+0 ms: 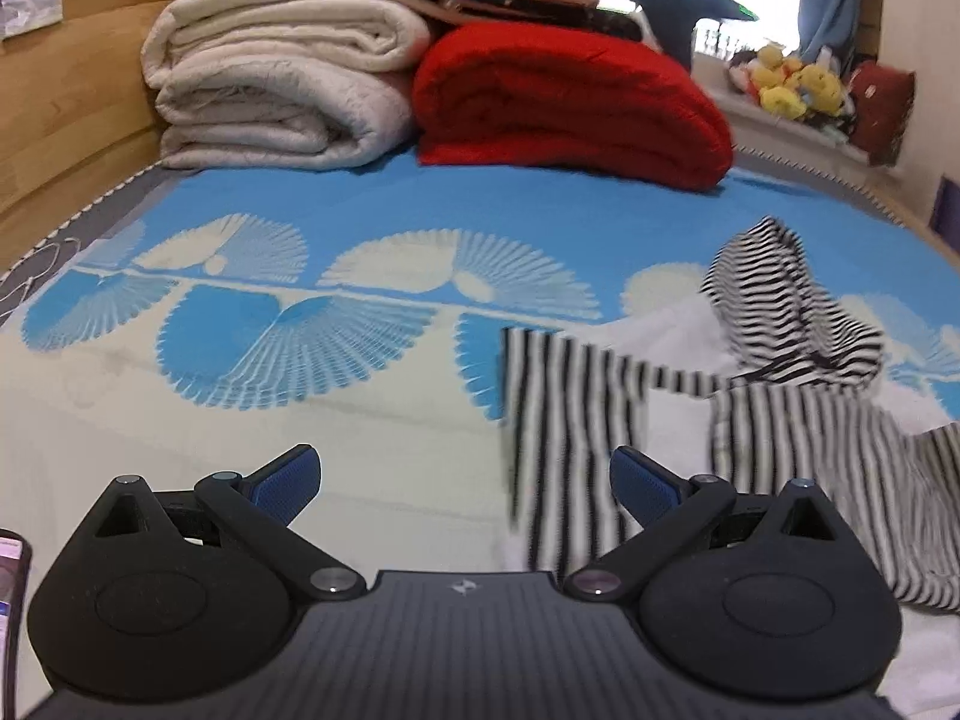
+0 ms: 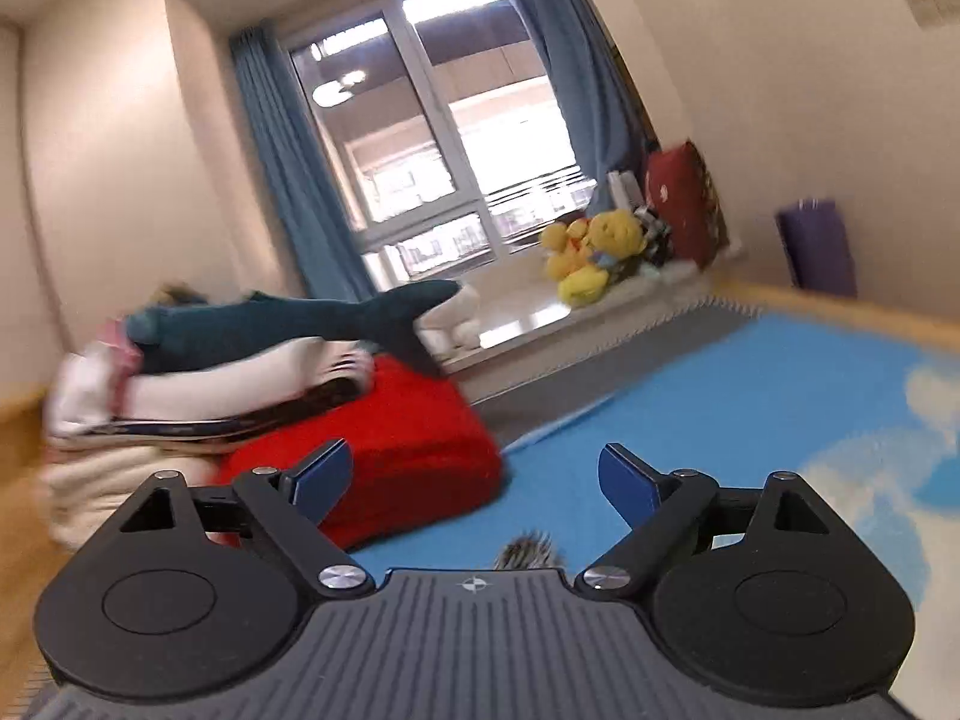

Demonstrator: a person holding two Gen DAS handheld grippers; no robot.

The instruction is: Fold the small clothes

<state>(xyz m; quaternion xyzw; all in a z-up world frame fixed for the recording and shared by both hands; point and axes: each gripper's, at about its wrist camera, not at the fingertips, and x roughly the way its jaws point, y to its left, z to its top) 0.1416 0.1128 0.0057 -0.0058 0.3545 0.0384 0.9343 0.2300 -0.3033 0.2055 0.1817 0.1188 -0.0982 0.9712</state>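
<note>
The left hand-held gripper [image 1: 465, 483] points down at the bed [image 1: 372, 198], its blue-padded fingers [image 1: 288, 480] spread wide apart with nothing between them. Just ahead of it and to its right, toward the bed's right edge, lies the striped garment [image 1: 750, 396], black and white and blurred, partly flat on the blue fan-patterned cover and partly rumpled, with one bunched part [image 1: 786, 294] standing up above the rest; some plain white fabric [image 1: 678, 324] shows under and beside it. The gripper's right finger overlaps the garment's near edge in the view, but whether it touches the cloth cannot be told. At the far end of the bed, against the wooden headboard [image 1: 72, 96], sit a stack of folded cream quilts [image 1: 282, 90] and, beside it to the right, a folded red blanket [image 1: 570, 102]. The right hand-held gripper [image 2: 474, 480] is held high and looks almost level across the room at the window [image 2: 432, 120], its jaws standing wide and empty. A dark plush shark [image 2: 300, 318] lies on top of the bedding stack, and yellow soft toys [image 2: 594, 252] sit on the window ledge.
</note>
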